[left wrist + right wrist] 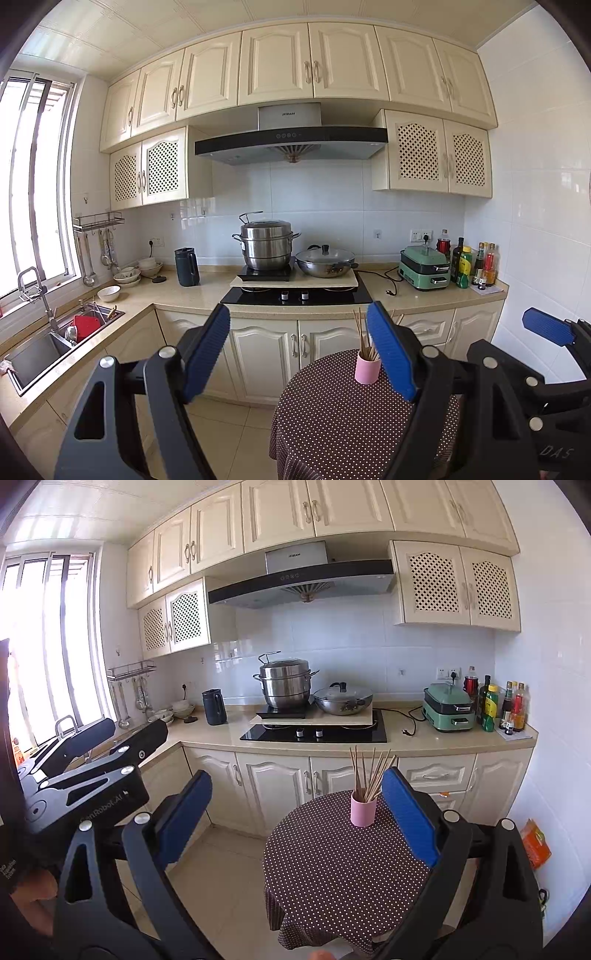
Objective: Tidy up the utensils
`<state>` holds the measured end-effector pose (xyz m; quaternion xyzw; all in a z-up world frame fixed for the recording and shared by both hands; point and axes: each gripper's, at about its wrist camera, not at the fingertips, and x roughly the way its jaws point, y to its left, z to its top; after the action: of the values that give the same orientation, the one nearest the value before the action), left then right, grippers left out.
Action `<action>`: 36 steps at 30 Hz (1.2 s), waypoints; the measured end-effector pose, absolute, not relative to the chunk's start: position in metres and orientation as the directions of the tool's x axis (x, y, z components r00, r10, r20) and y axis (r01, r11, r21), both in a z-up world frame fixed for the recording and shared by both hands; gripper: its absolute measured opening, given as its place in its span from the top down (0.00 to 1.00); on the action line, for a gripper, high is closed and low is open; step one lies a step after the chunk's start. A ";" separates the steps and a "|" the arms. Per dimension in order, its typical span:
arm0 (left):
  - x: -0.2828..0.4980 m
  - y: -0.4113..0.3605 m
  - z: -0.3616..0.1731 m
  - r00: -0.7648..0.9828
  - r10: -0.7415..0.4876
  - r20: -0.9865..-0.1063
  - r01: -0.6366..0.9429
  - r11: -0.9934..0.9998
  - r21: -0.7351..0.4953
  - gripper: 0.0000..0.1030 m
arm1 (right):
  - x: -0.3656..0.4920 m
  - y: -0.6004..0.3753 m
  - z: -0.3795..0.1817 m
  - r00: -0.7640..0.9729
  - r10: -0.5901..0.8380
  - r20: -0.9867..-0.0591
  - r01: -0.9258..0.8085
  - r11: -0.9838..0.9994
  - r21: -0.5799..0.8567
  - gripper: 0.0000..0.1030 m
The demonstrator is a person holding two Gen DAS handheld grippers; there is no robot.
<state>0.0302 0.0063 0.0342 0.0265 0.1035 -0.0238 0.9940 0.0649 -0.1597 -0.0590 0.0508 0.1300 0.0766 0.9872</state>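
A pink cup (366, 369) holding several thin wooden sticks (359, 330) stands upright at the far side of a small round table (332, 424) covered in a brown dotted cloth. My left gripper (299, 354) hovers in front of it, open, with nothing between its blue pads. The cup sits just beyond its right finger. In the right wrist view the same cup (364, 810) and sticks (369, 775) stand on the table (343, 871). My right gripper (297, 819) is also open and empty. A blue pad (546, 328) of the right gripper shows at the left view's right edge.
Behind the table runs a counter with a hob, a steel steamer pot (266, 245), a lidded wok (325, 263), a green cooker (424, 267) and several bottles (476, 264). A sink (44, 350) with dishes lies left. An orange bag (535, 843) leans by the right wall.
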 end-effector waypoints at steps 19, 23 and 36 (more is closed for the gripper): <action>0.035 0.002 0.031 0.977 -0.036 -0.212 0.048 0.997 0.053 0.27 | 0.068 -0.164 -0.062 0.953 0.170 -0.252 -0.142 0.982 0.125 0.11; 0.035 0.003 0.030 0.977 -0.036 -0.212 0.047 0.998 0.049 0.27 | 0.069 -0.163 -0.063 0.952 0.173 -0.254 -0.145 0.982 0.125 0.11; 0.034 0.008 0.030 0.977 -0.031 -0.212 0.042 0.998 0.049 0.27 | 0.074 -0.155 -0.063 0.950 0.177 -0.256 -0.150 0.981 0.122 0.11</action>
<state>0.0336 0.0084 0.0299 0.0266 0.1061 -0.0183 0.9938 0.0736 -0.1553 -0.0635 0.0505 0.1342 0.0830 0.9862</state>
